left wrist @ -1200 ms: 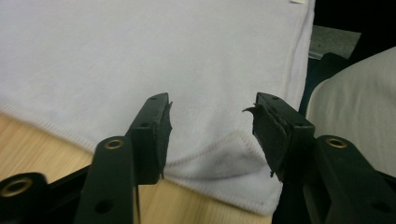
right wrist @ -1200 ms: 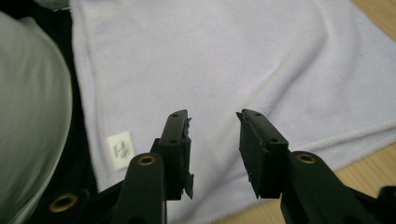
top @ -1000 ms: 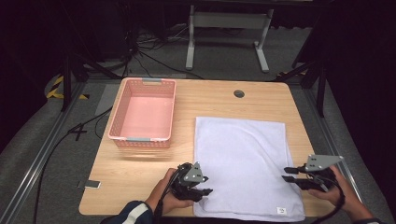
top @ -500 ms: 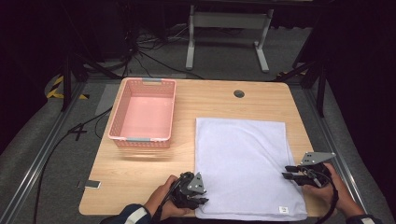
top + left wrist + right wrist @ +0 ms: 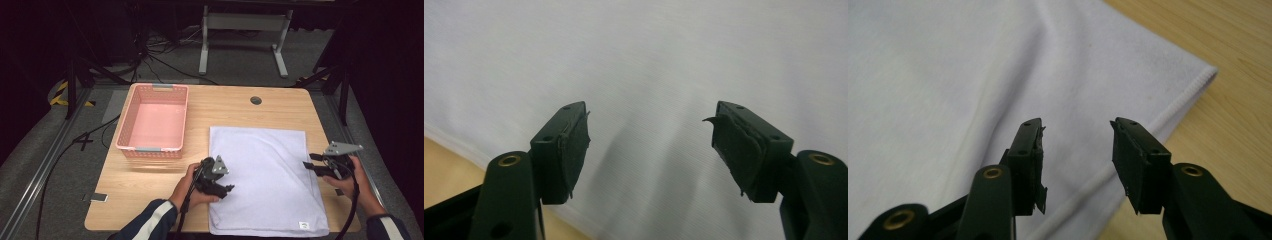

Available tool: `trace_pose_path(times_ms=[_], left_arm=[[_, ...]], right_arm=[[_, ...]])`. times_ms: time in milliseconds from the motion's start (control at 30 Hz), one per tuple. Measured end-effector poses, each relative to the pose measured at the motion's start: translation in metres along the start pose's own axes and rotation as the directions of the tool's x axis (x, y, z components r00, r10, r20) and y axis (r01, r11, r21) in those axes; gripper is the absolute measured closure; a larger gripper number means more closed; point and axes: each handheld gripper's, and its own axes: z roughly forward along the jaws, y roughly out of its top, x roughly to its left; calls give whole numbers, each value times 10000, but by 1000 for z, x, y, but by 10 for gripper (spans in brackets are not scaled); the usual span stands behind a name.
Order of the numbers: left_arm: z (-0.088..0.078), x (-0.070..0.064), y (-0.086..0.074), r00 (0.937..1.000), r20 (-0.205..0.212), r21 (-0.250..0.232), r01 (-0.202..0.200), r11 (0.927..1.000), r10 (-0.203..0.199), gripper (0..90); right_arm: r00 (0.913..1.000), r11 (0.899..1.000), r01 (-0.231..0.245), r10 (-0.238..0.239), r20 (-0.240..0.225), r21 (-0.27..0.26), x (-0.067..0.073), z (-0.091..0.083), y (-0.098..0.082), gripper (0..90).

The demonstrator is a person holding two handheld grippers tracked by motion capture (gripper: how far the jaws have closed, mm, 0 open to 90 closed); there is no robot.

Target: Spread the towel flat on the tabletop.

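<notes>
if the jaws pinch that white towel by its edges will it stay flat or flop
The towel probably flops: it is thin cloth with soft wrinkles. It looks light, and would likely drag and bunch on the wooden table if pushed.

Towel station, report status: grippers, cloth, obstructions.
Left gripper and right gripper open, jaws just widened, nothing between them. Towel flat on the table, one gripper at each side edge. Basket apart, nothing blocking.

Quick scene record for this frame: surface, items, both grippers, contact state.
surface: wooden table
cloth: white towel, spread flat, tag at near right corner
container: pink basket, left of towel, nothing inside
left gripper: over towel's left edge, jaws just opened, nothing between them
right gripper: at towel's right edge, jaws just opened, nothing gripped
contact: neither pinches the towel
</notes>
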Motion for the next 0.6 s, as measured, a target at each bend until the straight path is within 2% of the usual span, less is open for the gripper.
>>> trace_pose_path(times_ms=[33, 67, 100, 133, 167, 200, 267, 333, 367, 400, 467, 500, 567, 600], left_arm=[[6, 7, 3, 9998, 18, 39, 211, 9998, -211, 324], [11, 14, 6, 9997, -112, 82, 225, 9997, -224, 320], [16, 20, 8, 9984, -227, -81, 508, 9987, -510, 321], [23, 32, 14, 9953, -607, -349, 734, 9967, -755, 316], [23, 32, 14, 9953, -607, -349, 734, 9967, -755, 313], [26, 37, 18, 9912, -995, -373, 837, 9958, -871, 313], [31, 49, 25, 9841, -1283, -670, 1146, 9912, -1225, 305], [34, 62, 32, 9683, -1766, -886, 1630, 9826, -1766, 301], [36, 68, 34, 9637, -1902, -959, 1717, 9805, -1874, 292], [37, 74, 36, 9563, -2069, -1079, 1876, 9763, -2067, 285], [41, 85, 39, 9457, -2337, -1000, 2075, 9731, -2257, 278], [45, 93, 40, 9387, -2418, -923, 2300, 9688, -2458, 271], [47, 102, 41, 9280, -2740, -873, 2376, 9674, -2526, 257], [48, 107, 40, 9186, -2716, -1045, 2684, 9576, -2871, 258]], right_arm=[[10000, 10000, -46, 46, -7, 37, -4, 6, 3, 552], [9992, 9995, -53, 42, 389, 301, -14, 24, 10, 542], [9986, 9991, -130, 109, 512, 409, -19, 33, 12, 537], [9971, 9988, -210, 177, 734, 445, -25, 40, 15, 535], [9971, 9988, -210, 177, 734, 445, -25, 40, 15, 535], [9949, 9982, -401, 358, 947, 444, -31, 45, 18, 535], [9917, 9976, -648, 615, 1130, 258, -41, 51, 25, 534], [9868, 9951, -986, 988, 1283, -79, -49, 54, 32, 520], [9860, 9936, -1108, 1126, 1232, -212, -54, 56, 35, 506], [9850, 9940, -1080, 1093, 1335, -165, -56, 58, 37, 487], [9833, 9924, -1229, 1231, 1338, -97, -62, 64, 40, 450], [9828, 9917, -1285, 1275, 1334, -6, -63, 68, 41, 430], [9799, 9895, -1424, 1376, 1446, 233, -67, 76, 40, 399], [9783, 9890, -1453, 1396, 1531, 266, -68, 79, 39, 391]])
